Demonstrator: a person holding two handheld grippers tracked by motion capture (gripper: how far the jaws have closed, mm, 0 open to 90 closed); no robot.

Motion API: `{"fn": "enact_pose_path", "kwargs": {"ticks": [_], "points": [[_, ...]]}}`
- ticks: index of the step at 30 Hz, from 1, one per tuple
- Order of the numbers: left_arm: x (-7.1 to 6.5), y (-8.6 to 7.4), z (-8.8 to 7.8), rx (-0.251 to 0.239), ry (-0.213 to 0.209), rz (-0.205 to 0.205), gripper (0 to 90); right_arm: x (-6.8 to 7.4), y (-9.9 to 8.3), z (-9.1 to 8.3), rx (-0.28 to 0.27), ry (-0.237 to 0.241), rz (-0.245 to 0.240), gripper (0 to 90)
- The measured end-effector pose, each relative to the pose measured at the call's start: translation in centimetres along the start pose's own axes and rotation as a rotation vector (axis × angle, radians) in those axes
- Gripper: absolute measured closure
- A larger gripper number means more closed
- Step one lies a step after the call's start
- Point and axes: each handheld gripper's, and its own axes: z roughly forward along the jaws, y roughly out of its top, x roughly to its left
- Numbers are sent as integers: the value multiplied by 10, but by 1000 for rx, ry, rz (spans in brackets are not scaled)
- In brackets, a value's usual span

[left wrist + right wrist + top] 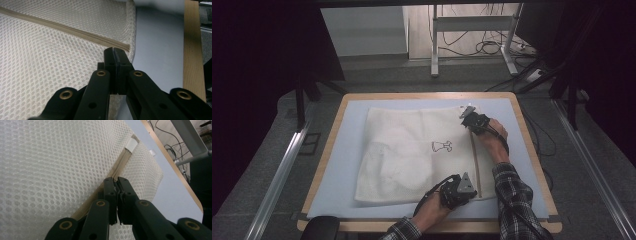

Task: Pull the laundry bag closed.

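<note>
A white mesh bag (412, 150) lies flat on a pale blue mat (343, 150), with a tan zipper (474, 160) running along its right side. My left gripper (471, 192) sits at the zipper's near end (123, 46). In the left gripper view its jaws (114, 50) are pressed together on the mesh (50, 62), a sliver of which shows between them. My right gripper (470, 126) is at the far end of the zipper. There its jaws (116, 180) are closed on the zipper band (120, 167), with a small pale piece pinched at the tips.
The mat covers a wooden table (325, 150) whose edge (192, 50) runs close to the right of the bag. A white tag (131, 144) marks the zipper's far end. Beyond the table are a desk frame (434, 45) and floor cables (487, 47).
</note>
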Motion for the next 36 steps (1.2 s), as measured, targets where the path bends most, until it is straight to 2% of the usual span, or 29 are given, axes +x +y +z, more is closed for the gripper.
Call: {"fn": "enact_pose_path", "kwargs": {"ticks": [9, 25, 36], "points": [[0, 0, 0, 0, -1, -1, 897, -6, 7, 8, -1, -10, 1, 856], [0, 0, 0, 0, -3, -4, 897, -13, 11, 18, -16, -5, 31, 855], [-1, 0, 0, -1, 2, -2, 898, -19, 15, 23, -16, -8, 17, 848]]}}
